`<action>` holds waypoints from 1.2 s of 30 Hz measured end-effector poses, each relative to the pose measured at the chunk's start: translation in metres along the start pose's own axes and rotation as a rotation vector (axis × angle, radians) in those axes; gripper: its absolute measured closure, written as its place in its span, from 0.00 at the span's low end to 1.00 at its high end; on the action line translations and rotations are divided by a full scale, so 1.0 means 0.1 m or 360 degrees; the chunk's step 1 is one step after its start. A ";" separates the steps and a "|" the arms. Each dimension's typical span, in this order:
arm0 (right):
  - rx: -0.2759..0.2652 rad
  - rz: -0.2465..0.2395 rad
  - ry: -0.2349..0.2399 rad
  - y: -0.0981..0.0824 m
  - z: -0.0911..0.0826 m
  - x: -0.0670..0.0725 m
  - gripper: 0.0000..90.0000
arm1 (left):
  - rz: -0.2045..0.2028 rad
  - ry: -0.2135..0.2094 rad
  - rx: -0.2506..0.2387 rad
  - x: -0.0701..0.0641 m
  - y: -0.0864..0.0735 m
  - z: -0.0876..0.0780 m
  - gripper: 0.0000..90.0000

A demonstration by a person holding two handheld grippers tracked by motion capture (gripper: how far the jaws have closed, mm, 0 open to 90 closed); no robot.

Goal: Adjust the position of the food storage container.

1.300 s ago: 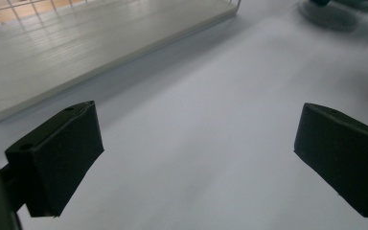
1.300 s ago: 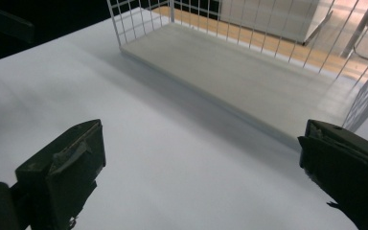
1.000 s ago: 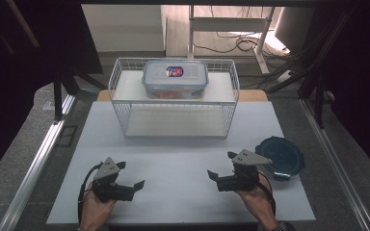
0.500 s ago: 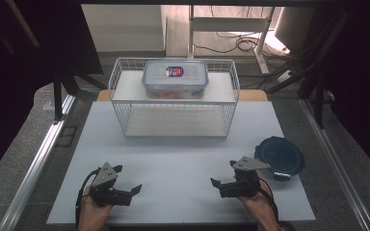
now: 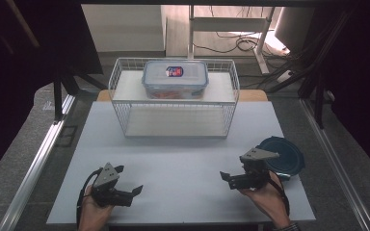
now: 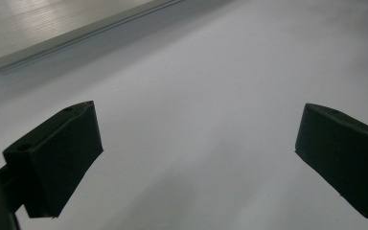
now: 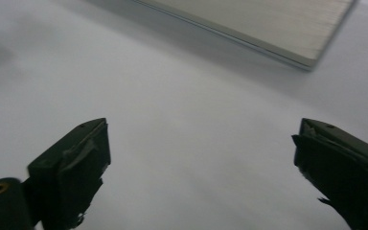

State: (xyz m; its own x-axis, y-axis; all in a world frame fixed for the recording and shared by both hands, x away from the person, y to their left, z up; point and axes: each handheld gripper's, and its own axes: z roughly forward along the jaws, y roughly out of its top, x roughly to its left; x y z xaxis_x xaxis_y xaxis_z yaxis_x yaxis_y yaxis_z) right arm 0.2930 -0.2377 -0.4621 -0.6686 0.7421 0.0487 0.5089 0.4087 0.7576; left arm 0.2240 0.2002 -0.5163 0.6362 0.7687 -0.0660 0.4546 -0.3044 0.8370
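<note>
Both hands have slid toward the frame's bottom; left gripper (image 5: 127, 180) and right gripper (image 5: 228, 177) hang released. The box's (image 5: 175, 78) red-blue label is unreadable.

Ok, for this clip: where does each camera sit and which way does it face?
High view: above the person's side, looking forward and down on the white table, wire basket and both hands.
Left gripper view: rides the left gripper, looking along its spread jaws at bare tabletop.
Right gripper view: rides the right gripper, jaws likewise apart.
Shared: both gripper views catch a metal edge beyond the tabletop.
</note>
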 end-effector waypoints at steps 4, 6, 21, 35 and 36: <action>-0.0020 0.0079 -0.0090 0.02 -0.13 -0.22 0.37 | 0.0003 -0.0003 -0.0001 0.00 0.00 0.01 0.02; -0.0007 0.0064 -0.0154 0.01 -0.19 -0.35 0.50 | -0.0005 -0.0003 -0.0001 0.01 0.00 0.01 0.02; -0.0078 0.0366 -0.0586 -0.21 -0.66 -1.31 0.99 | -0.0045 -0.0027 -0.0029 0.04 -0.01 0.00 0.02; 0.0026 0.0513 -0.0869 -0.50 -0.86 -1.70 0.99 | -0.0080 -0.0040 -0.0026 0.07 -0.01 0.00 0.02; 0.0048 0.0525 -0.0869 -0.52 -0.85 -1.71 0.99 | -0.0082 -0.0040 -0.0023 0.07 -0.02 0.00 0.02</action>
State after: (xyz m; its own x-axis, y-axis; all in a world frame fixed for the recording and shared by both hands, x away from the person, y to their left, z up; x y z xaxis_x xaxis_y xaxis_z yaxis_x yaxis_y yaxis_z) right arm 0.3349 -0.4315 -0.4547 -0.1057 0.9920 -0.0685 0.6611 0.1216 0.7403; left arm 0.2279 0.2059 -0.5182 0.6276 0.7688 -0.1227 0.4782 -0.2563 0.8400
